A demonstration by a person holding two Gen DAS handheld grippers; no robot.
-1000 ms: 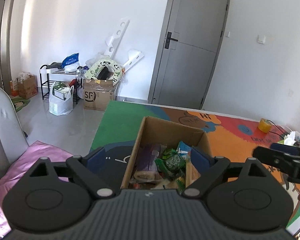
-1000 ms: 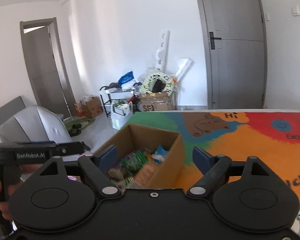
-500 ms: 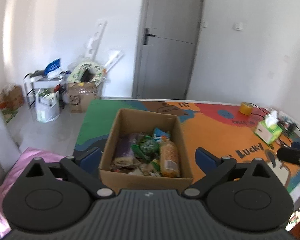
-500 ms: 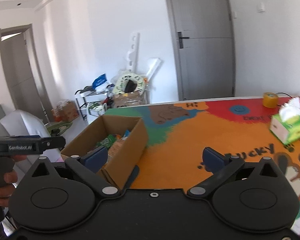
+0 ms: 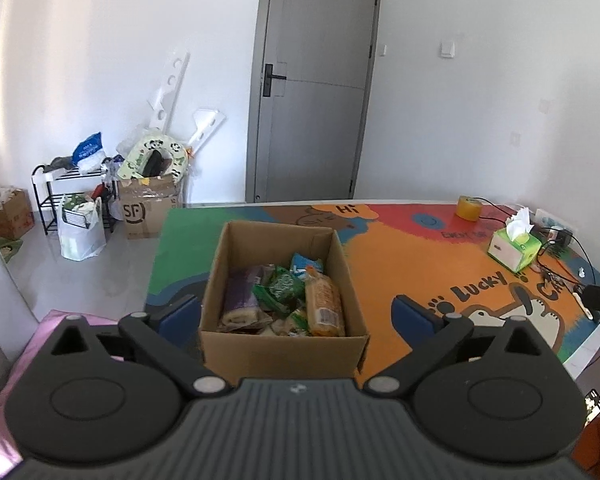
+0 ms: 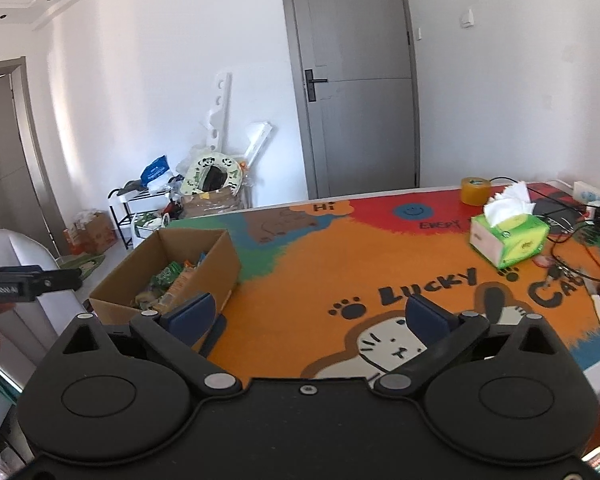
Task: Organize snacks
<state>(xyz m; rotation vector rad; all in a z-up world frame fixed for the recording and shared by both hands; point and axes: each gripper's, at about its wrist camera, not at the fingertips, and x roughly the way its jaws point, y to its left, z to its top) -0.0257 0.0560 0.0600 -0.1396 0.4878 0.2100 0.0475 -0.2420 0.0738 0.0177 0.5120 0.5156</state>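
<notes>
On table: snack box (image 5: 284,344) | left gripper (image 5: 298,314) released | right gripper (image 6: 308,314) released, empty

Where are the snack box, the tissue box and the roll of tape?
snack box (image 5: 284,350): left wrist view, near cardboard wall.
tissue box (image 6: 518,240): right wrist view, green side.
roll of tape (image 6: 476,191): right wrist view, yellow outer side.

"Lucky" on mat (image 6: 428,284), "SF" on carton (image 5: 140,216)

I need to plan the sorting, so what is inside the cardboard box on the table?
The cardboard box holds packaged snacks: a purple packet, a green packet, an orange packet and a blue-and-white one. Whatever lies beneath them, and the box bottom, is covered.
</notes>
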